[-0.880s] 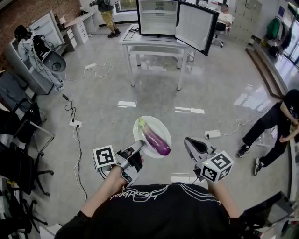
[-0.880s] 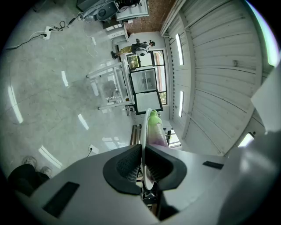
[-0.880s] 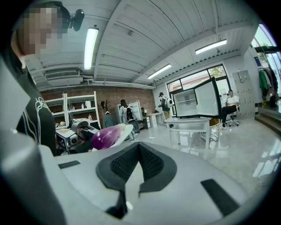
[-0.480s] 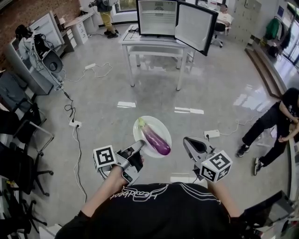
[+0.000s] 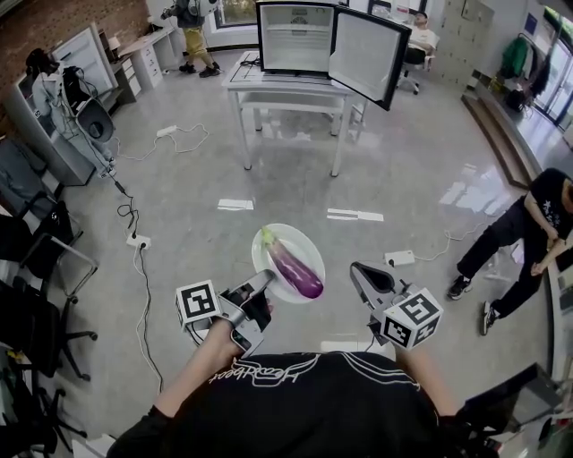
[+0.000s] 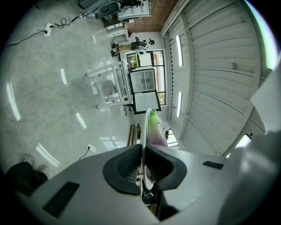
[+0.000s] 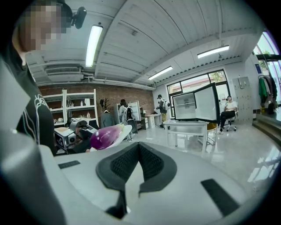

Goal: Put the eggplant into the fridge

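Note:
A purple eggplant (image 5: 295, 269) with a green stem lies on a white plate (image 5: 309, 247) held in the air above the floor. My left gripper (image 5: 266, 281) is shut on the plate's near rim; in the left gripper view the rim (image 6: 143, 132) runs edge-on between the pads, with the eggplant (image 6: 156, 131) beyond. My right gripper (image 5: 360, 272) hovers to the plate's right, shut and empty. From the right gripper (image 7: 139, 146) I see the eggplant (image 7: 105, 136) to the left. The small fridge (image 5: 294, 36) stands far ahead on a white table (image 5: 282, 82), its door (image 5: 363, 54) swung open.
Cables and a power strip (image 5: 398, 258) lie on the glossy floor. A person (image 5: 524, 237) crouches at the right; another (image 5: 191, 22) stands at the back left, and a third (image 5: 417, 38) sits behind the fridge. Chairs (image 5: 40, 268) and equipment line the left side.
The whole view has shifted a little, and the table and fridge sit slightly lower-left in the picture. Both grippers and the plate with the eggplant keep their places relative to each other.

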A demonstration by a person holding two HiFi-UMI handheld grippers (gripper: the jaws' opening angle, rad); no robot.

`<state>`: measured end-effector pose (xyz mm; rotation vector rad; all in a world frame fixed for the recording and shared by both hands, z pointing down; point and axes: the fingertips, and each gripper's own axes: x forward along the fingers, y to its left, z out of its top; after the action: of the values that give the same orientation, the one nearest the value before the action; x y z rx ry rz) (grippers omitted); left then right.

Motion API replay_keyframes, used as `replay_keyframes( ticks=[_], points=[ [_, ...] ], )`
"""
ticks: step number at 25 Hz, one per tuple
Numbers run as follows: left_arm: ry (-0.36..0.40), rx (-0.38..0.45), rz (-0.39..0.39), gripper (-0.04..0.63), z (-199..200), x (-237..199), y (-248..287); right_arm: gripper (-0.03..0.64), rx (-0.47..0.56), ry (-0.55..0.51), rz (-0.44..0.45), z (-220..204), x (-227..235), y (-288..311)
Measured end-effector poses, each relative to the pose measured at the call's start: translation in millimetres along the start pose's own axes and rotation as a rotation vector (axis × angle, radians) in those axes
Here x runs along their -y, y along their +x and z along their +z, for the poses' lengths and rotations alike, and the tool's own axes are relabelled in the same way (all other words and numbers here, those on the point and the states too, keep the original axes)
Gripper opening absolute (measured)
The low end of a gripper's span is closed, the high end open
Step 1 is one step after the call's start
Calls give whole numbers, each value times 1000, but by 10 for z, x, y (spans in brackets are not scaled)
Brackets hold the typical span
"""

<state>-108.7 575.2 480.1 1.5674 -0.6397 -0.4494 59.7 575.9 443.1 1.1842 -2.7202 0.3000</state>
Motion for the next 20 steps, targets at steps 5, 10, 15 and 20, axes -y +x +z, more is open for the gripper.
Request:
replay_keyframes(
  ticks=[5,10,15,20],
  points=[
    [-27,2,-32,30,-7,36,-4,6,3,18,9,-16,-40,38],
    [-25,8,-31,29,72,-16,-55,6,0,9,14,0,-103,119],
    [-32,3,-47,29,79,37,-21,6,0,4,8,47,-69,120],
    [-28,9,-37,29,115,28,-15,6,17,21,-4,82,6,116]
  ],
)
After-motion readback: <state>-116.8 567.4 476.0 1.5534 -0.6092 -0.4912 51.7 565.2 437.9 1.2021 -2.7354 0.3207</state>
